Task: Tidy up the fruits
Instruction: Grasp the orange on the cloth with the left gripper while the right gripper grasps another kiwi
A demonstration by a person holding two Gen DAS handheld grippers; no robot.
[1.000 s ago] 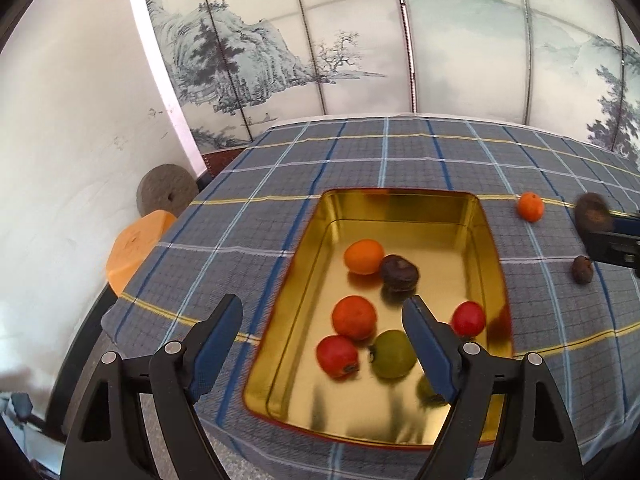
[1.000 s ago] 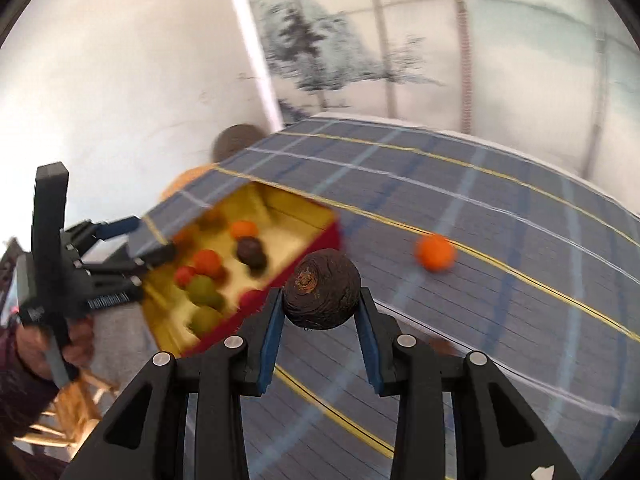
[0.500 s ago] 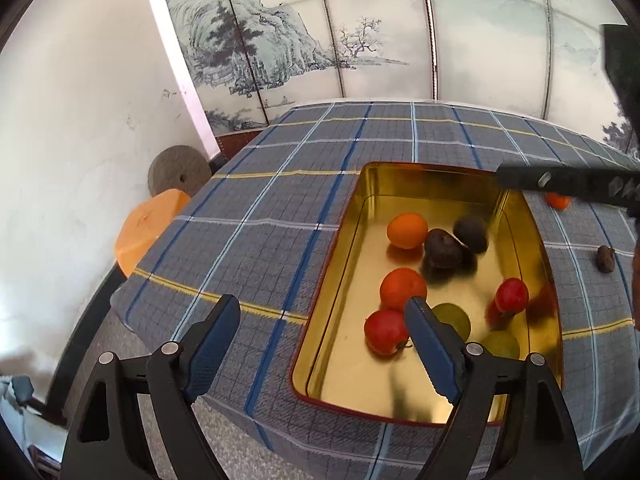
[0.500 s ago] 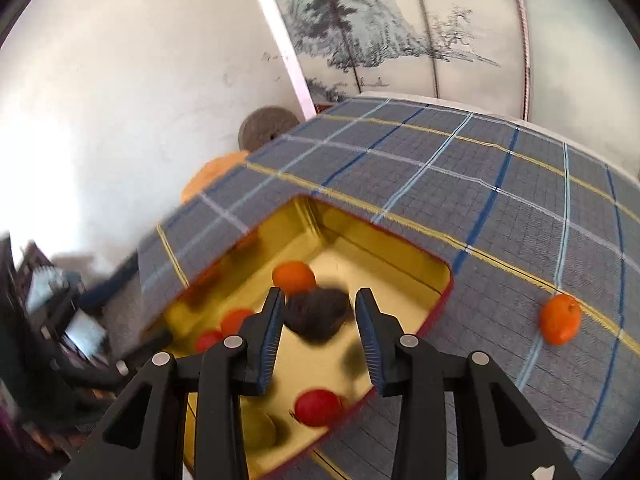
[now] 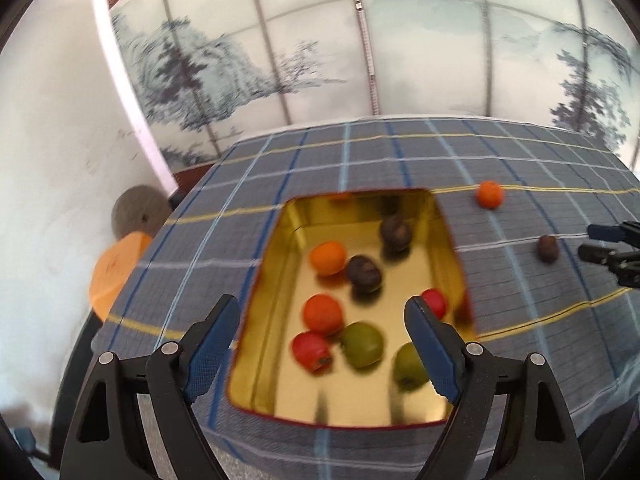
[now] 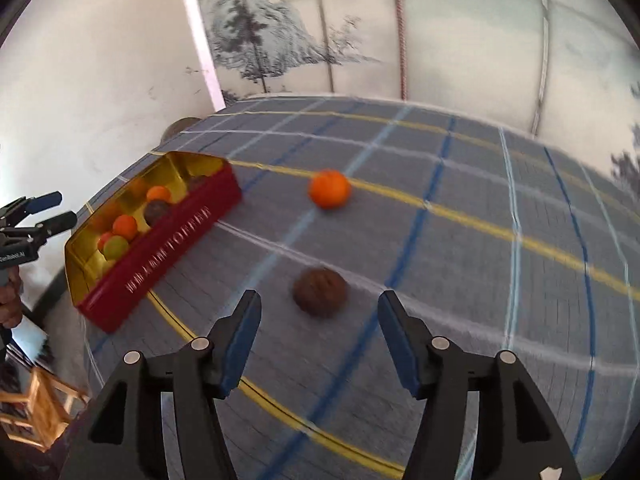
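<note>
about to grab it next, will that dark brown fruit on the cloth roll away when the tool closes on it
The dark brown fruit is round and lies loose on the flat checked tablecloth, so a glancing touch would probably set it rolling. Its skin looks rough and wrinkled, so likely not slippery. The right tool is open with a finger on each side, which should trap it.

Fruits (image 5: 323,314) in the tin (image 5: 280,264); two others (image 6: 320,291) on the cloth (image 6: 460,264) beside it.

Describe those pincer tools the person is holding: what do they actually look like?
Both look alike. The left gripper and right gripper have matte black frames shaped like open triangles, joined by small silver rivets. Each finger ends in a flat dark-blue pad with a finely textured face. Seen from the right camera, the left tool's body carries small white lettering, too small to read.
</note>
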